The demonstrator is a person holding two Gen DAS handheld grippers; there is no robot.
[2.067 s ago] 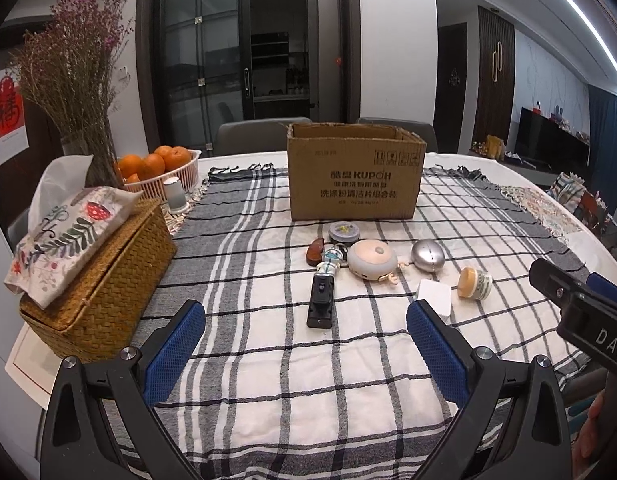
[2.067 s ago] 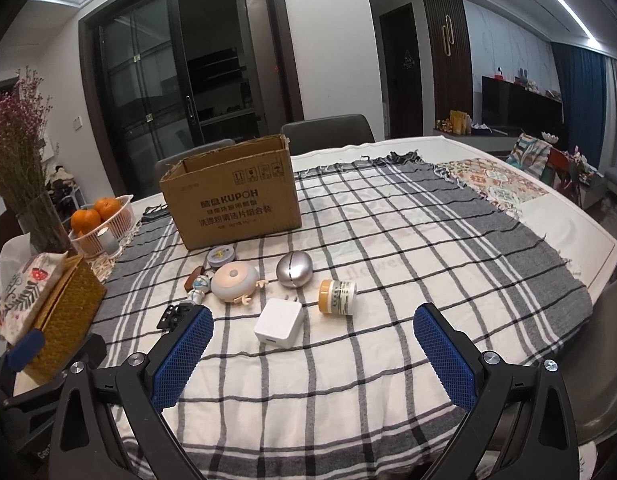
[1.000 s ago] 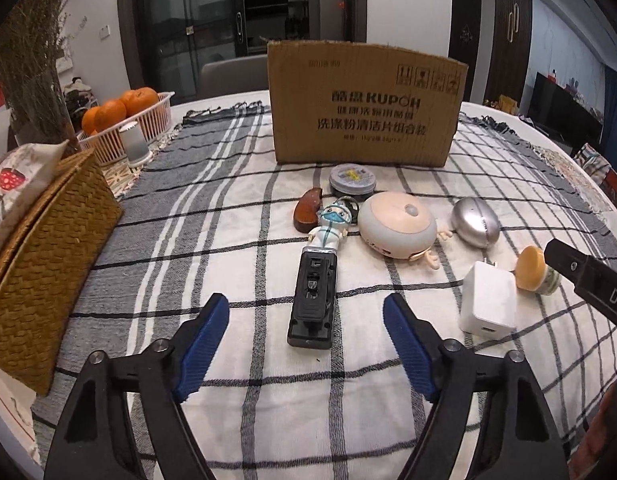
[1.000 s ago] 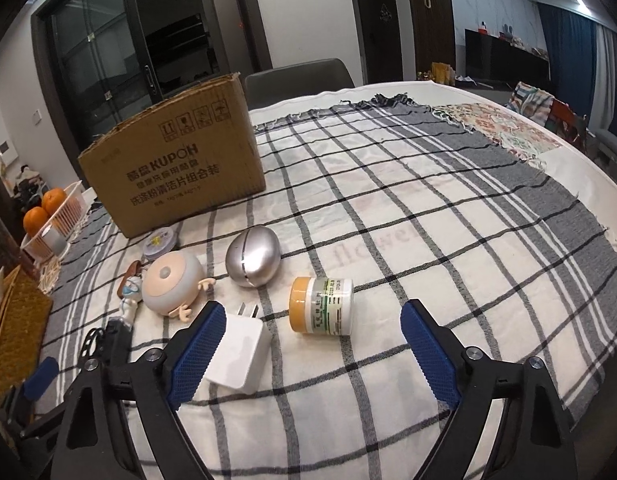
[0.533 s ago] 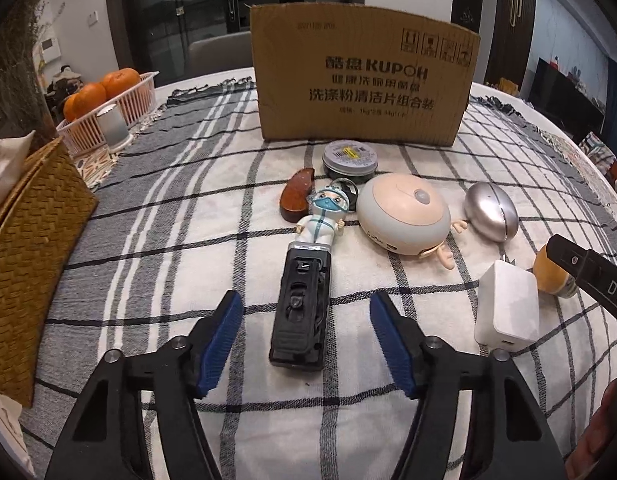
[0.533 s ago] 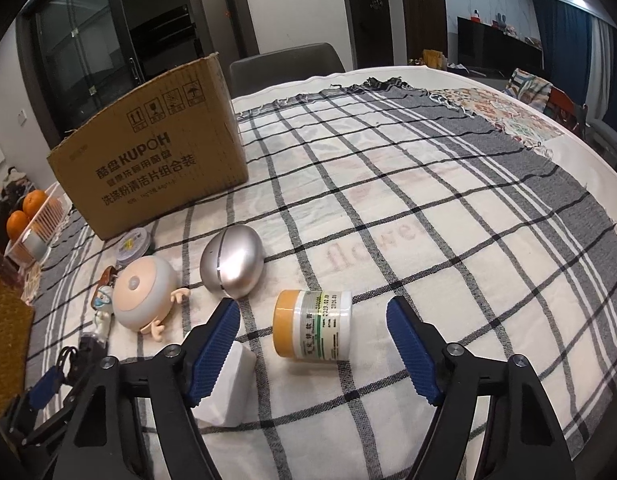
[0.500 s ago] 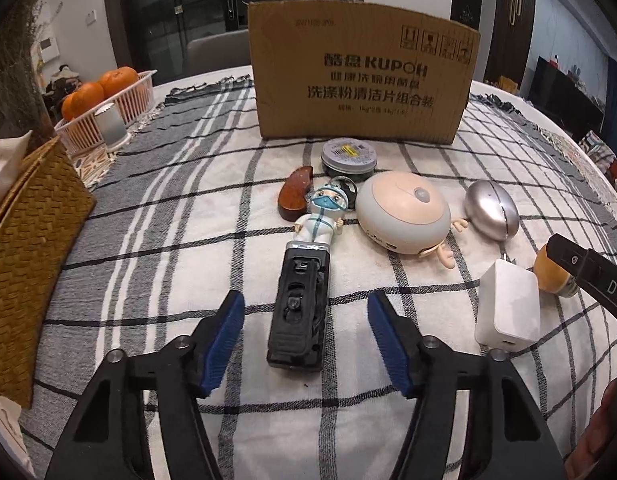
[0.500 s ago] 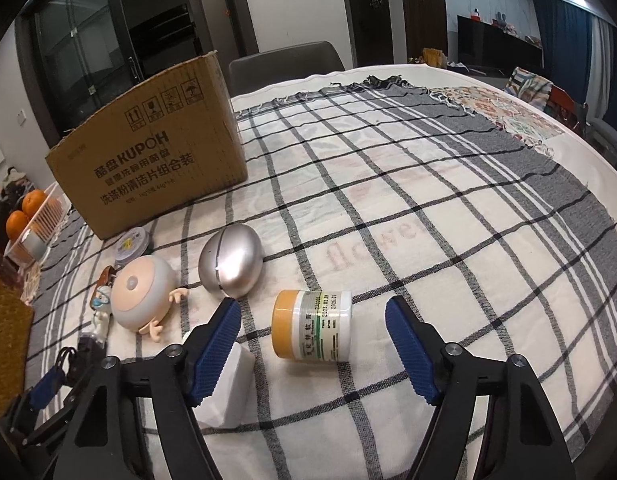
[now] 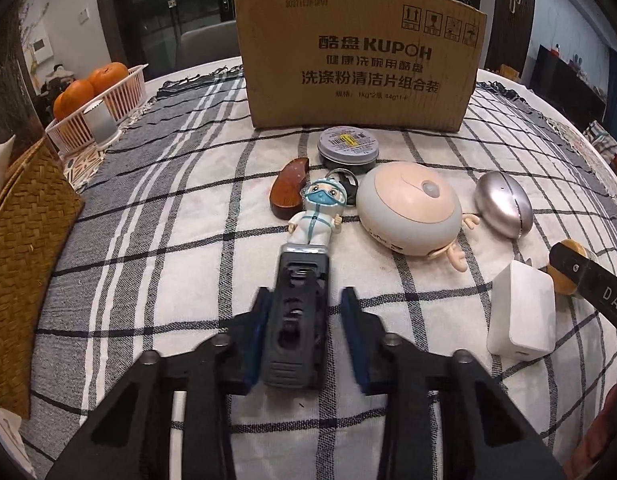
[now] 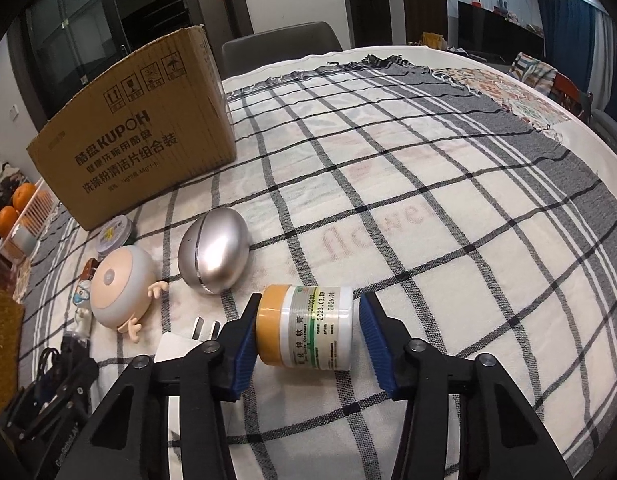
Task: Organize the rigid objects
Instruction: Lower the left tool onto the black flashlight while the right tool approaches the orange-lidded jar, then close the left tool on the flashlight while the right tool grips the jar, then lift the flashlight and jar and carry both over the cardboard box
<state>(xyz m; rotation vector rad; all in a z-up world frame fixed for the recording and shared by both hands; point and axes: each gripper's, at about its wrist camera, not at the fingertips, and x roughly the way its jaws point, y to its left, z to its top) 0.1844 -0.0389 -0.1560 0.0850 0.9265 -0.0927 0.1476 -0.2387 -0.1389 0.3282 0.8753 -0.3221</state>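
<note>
Half of white charger (image 10: 176, 350) hidden behind right claw (image 10: 308, 336)

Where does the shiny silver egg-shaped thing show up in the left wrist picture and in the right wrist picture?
Left wrist: silver egg at right of centre, just right of the round peach toy.
Right wrist: silver egg left of centre, beyond the jar.
Shared landmark: the cardboard box stands behind it in both.
</note>
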